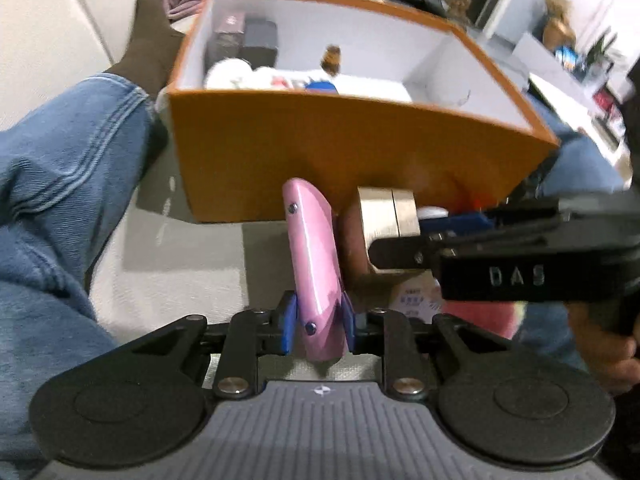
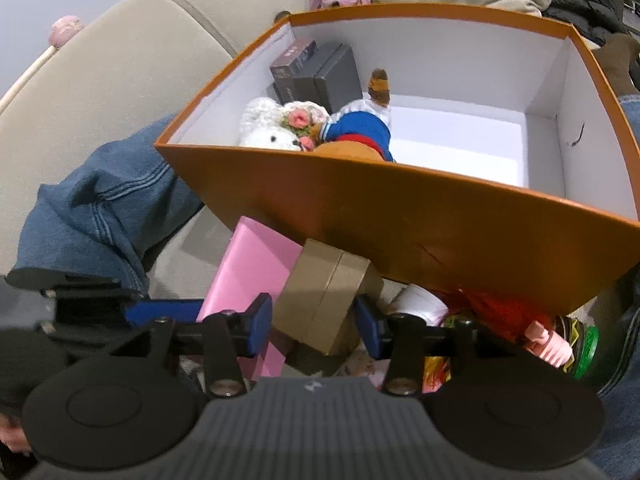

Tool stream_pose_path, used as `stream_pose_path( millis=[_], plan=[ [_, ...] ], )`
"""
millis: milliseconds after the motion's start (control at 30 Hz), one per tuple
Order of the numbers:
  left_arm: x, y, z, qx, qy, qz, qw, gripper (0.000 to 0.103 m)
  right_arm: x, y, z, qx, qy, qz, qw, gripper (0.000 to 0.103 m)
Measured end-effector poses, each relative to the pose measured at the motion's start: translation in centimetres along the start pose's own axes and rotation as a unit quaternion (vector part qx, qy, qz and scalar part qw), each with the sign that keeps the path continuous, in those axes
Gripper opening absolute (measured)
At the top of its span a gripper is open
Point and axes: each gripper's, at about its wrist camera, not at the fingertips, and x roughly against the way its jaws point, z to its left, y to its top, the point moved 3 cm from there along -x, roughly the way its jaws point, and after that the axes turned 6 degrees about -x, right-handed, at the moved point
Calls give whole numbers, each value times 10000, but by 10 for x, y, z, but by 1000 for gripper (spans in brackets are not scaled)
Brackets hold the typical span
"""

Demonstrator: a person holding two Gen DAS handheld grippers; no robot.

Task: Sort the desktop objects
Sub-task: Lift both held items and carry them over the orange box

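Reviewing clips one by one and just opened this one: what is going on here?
A person seated on a sofa is sorting small items into an orange box, with a gripper in each hand. The left gripper is shut on a pink case, held just in front of the box. The right gripper straddles a gold box, though whether its pads press on it is unclear. Two soft toys and dark boxes already lie inside.

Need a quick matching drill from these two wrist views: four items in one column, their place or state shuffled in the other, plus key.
1. pink case
2. gold box
3. crochet bunny
4. green-lidded jar

A. inside the orange box
B. outside, by the orange box's near right corner
C. clamped in the left gripper
D. between the right gripper's pads

Pairs: 1-C, 2-D, 3-A, 4-B
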Motion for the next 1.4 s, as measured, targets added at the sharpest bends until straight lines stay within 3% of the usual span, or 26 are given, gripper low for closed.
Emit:
stream_pose_path(
  millis=[267,467,633,800,1200,1400],
  plan=[
    [-20,-11,-10,-141,-83,435,9989,27,-15,0,10,151,-266,47,9995,61],
    [-9,-14,-6,-130,-5,410,9991,24,-12,-1,4,74,-223,52,9997,56],
    [27,-6,6,-157,335,-41,9993,22,-6,-3,1,67,-150,80,9998,53],
    [39,2,17,42,372,-302,9988,21,-4,-4,3,127,-103,41,9999,52],
    [108,62,9,-259,-337,-1024,9938,20,75,24,6,237,967,-641,9930,49],
    [122,116,14,-265,-305,-1367,9898,20,113,59,0,145,1111,-1254,9858,49]
  ],
)
